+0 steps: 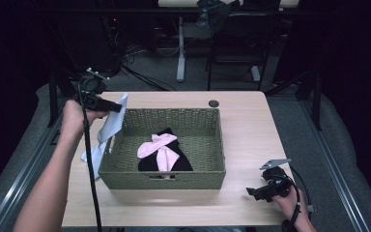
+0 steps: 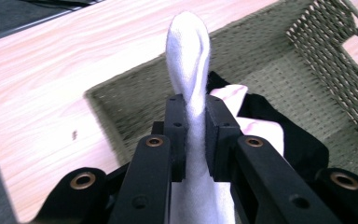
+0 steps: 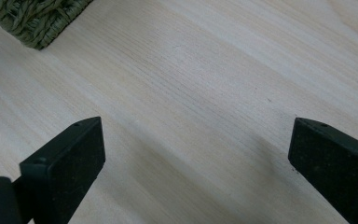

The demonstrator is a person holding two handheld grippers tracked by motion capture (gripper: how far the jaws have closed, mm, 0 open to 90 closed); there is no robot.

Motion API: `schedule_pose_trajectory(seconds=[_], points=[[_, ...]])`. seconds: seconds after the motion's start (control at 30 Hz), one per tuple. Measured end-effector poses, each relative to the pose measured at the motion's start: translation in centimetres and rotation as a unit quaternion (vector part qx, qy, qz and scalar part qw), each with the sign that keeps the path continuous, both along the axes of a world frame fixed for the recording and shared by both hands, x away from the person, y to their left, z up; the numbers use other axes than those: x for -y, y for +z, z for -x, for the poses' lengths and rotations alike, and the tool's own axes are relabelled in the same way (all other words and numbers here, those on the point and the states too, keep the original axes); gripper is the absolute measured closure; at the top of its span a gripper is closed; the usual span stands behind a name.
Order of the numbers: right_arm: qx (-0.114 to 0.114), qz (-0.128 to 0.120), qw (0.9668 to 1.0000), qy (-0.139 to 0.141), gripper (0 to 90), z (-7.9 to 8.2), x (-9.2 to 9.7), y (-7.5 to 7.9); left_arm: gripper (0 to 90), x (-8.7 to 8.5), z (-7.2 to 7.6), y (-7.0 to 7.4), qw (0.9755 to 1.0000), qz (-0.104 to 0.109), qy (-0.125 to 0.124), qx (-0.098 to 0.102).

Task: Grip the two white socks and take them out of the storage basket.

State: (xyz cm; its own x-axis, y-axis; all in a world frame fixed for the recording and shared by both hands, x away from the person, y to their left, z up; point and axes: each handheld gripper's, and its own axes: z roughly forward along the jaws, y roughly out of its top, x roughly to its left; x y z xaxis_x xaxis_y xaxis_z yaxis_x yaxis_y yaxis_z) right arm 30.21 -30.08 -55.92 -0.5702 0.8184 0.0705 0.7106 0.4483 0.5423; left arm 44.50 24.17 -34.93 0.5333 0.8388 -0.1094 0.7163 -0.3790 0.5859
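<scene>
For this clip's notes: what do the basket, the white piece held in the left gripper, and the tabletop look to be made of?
Basket: woven fibre, likely seagrass or paper cord, matte olive-green; twisted strands show in its walls.
White piece: soft knit or fleece fabric, probably a sock; fuzzy surface, folding limply between the left gripper's jaws.
Tabletop: pale wood or wood-look laminate, smooth with a low sheen; fine straight grain lines. Which one, I cannot tell.

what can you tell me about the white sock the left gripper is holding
The white sock looks like soft, fleecy cloth. The left gripper is shut on it, both jaws pressing its sides, with a folded loop rising past them. It hangs limp by the woven basket, at its left rim; its lower end reaches the table beside the basket.
</scene>
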Motion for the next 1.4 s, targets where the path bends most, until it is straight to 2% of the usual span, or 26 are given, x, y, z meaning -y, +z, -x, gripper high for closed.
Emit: schedule_pose_trajectory(seconds=[0.3, 0.53, 0.67, 0.87, 0.93, 1.13, 1.2, 1.23, 1.3, 1.37, 1.4], points=[[0.001, -0.002, 1.0, 0.0, 3.1, 0.0, 0.0, 0.0, 81.2, -3.9, 0.8, 0.0, 0.9992, -0.001, 0.041, -0.004], [0.0, -0.001, 1.0, -0.002, 3.2, 0.0, -0.1, 0.0, 81.3, -6.9, 1.5, -1.1, 0.9973, 0.002, 0.073, -0.009], [-0.001, 0.004, 1.0, -0.001, 3.1, 0.0, -0.1, 0.0, 81.2, -8.8, 1.8, -2.3, 0.9951, 0.006, 0.097, -0.02], [-0.001, 0.005, 1.0, -0.001, 3.1, 0.0, -0.1, 0.0, 81.2, -10.5, 2.2, -4.3, 0.992, 0.004, 0.123, -0.027], [-0.001, 0.003, 1.0, -0.003, 3.1, 0.0, -0.1, 0.0, 81.2, -10.9, 2.2, -5.1, 0.9913, -0.003, 0.127, -0.034], [0.006, 0.01, 0.9999, -0.009, 3.2, 0.1, -0.1, -0.1, 81.2, -11.4, 2.3, -7.7, 0.9892, -0.004, 0.139, -0.047], [-0.001, 0.004, 1.0, -0.002, 3.2, 0.0, -0.1, 0.0, 81.2, -11.5, 2.3, -8.6, 0.9888, -0.009, 0.14, -0.05], [0.011, -0.013, 0.9997, -0.015, 3.2, 0.1, -0.2, -0.3, 81.2, -11.5, 2.3, -9.0, 0.9884, -0.012, 0.142, -0.053], [0.0, 0.004, 1.0, -0.003, 3.1, 0.0, -0.1, 0.0, 81.2, -11.5, 2.2, -9.9, 0.988, -0.01, 0.142, -0.06], [0.001, 0.005, 1.0, -0.004, 3.1, 0.0, -0.1, 0.0, 81.2, -11.4, 2.1, -10.8, 0.9875, -0.01, 0.144, -0.062], [0.005, -0.002, 0.9999, -0.01, 3.2, 0.0, -0.2, -0.1, 81.2, -11.4, 2.1, -11.4, 0.9873, -0.009, 0.146, -0.063]])
